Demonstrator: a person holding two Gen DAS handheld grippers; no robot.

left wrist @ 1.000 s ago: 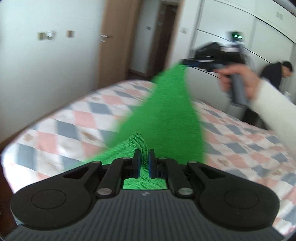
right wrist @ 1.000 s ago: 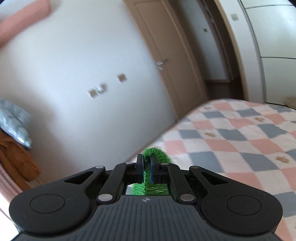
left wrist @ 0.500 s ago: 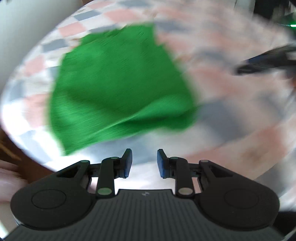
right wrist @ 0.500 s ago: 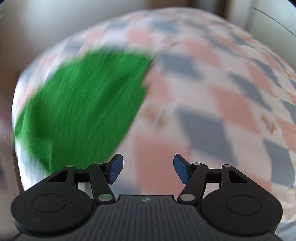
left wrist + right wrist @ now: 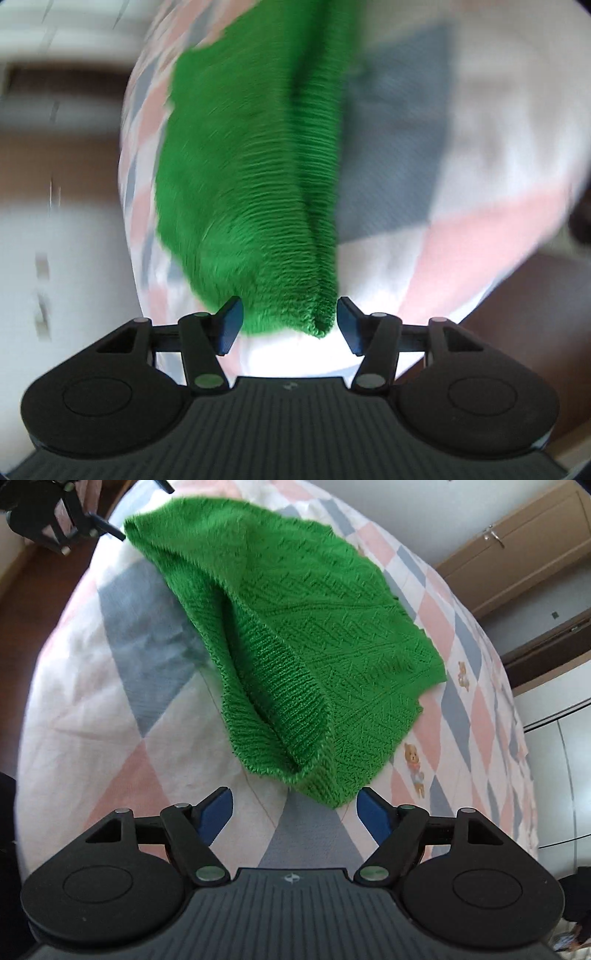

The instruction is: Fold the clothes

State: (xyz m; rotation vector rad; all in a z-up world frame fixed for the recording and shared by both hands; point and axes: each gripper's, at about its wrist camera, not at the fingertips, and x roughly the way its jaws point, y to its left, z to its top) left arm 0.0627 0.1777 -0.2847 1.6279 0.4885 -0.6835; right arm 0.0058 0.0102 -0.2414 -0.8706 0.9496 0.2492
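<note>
A green knitted garment (image 5: 303, 635) lies on the checked bedspread (image 5: 110, 686), with a thick fold running along its near side. In the left wrist view the garment (image 5: 255, 184) fills the middle, blurred, and its near corner lies between my open fingers. My left gripper (image 5: 290, 325) is open and holds nothing. My right gripper (image 5: 295, 812) is open and empty, just short of the garment's near corner. The left gripper (image 5: 74, 520) also shows at the top left of the right wrist view, at the garment's far corner.
The bed's left edge (image 5: 44, 635) drops to a brown floor (image 5: 33, 572). A wooden door (image 5: 517, 542) and white wardrobe fronts (image 5: 561, 768) stand to the right of the bed. Bare bedspread lies to the right of the garment (image 5: 480, 701).
Both grippers held the garment up a second ago, let it go, and it fell on the bed. Both now hang open close over its corners.
</note>
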